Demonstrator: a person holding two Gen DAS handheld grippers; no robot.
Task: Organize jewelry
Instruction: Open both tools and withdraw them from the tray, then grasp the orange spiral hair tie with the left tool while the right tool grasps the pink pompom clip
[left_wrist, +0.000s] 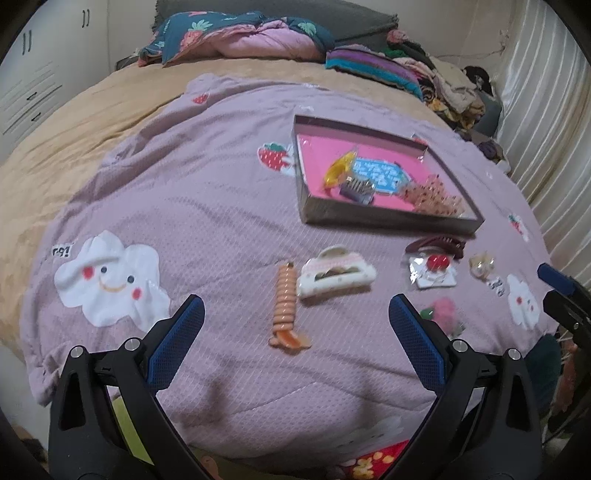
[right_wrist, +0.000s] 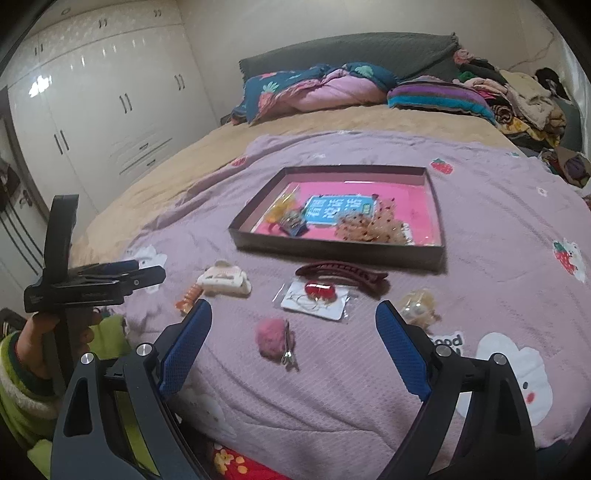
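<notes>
The left claw (left_wrist: 296, 325) hung wide apart and empty above the lilac quilt (left_wrist: 207, 206) on the bed. Between its fingers and a little ahead lay an orange spiral hair tie (left_wrist: 286, 306), its long axis running away from the claw, with a white claw clip (left_wrist: 334, 275) just beside it, lying crosswise.

The right claw (right_wrist: 293, 325) was likewise wide and held nothing. A pink pom-pom clip (right_wrist: 272, 341) lay between its fingers, its metal clip pointing back toward the claw. Ahead lay a carded red earring pair (right_wrist: 317, 295), then a long maroon hair clip (right_wrist: 341, 275) lying crosswise, near the tray (right_wrist: 332, 249).
</notes>
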